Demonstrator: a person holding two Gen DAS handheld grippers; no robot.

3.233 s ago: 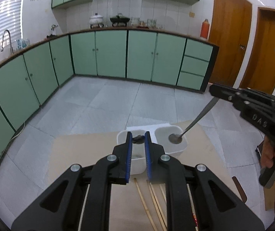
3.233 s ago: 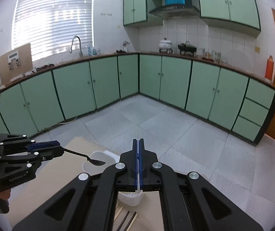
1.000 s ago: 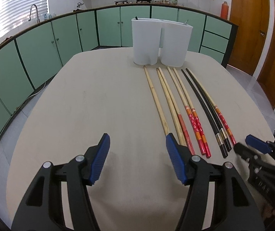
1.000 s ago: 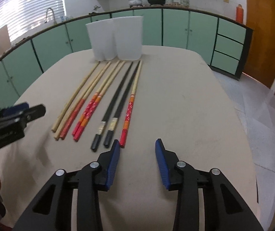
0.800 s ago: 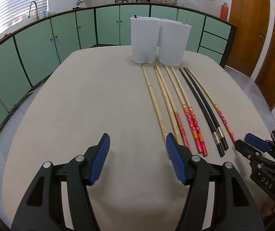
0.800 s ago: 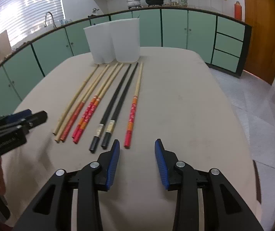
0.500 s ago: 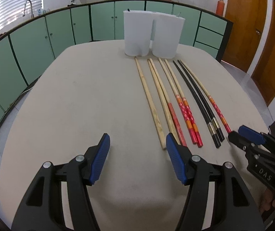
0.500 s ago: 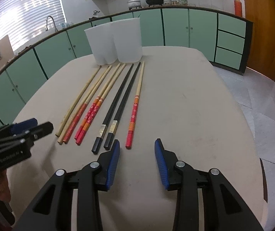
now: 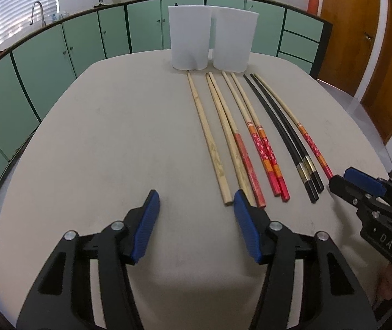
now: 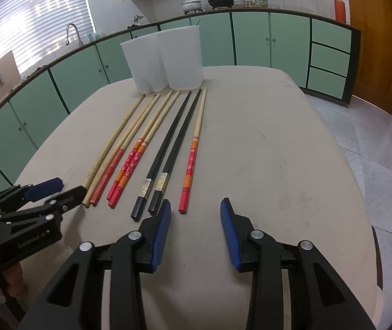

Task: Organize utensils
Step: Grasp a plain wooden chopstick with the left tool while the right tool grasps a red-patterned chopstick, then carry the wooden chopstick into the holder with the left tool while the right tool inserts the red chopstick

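Chopsticks point(image 9: 234, 134) lie in a neat row on the beige table point(image 9: 108, 143), eight slim tapered sticks with their narrow tips toward the white holder point(image 9: 212, 41) and their thick butts toward the grippers. Counting away from the holder's left cup: one plain bamboo stick point(image 9: 209, 143), a pair of which one is pale and one has a red butt, two orange-and-red patterned ones point(image 9: 264, 151), two glossy black ones with metallic bands point(image 9: 286, 137), and a lone floral red-ended stick point(image 10: 193, 154). The holder is two smooth, translucent plastic cups standing side by side, upright, just beyond the tips. Behind it, green cabinets point(image 9: 86, 44) curve round the room; pots sit on the counter, and wooden doors point(image 9: 344, 27) stand to the right of the holder.

Left gripper point(image 9: 196, 211), blue ribbed pads, jaws closing with only bare table between them; its right pad sits just at the butts of the pale and red-butted pair. Right gripper point(image 10: 195, 217) hovers half-spread and empty, the black pair's butts just beside its left pad. Nothing blocks the row.
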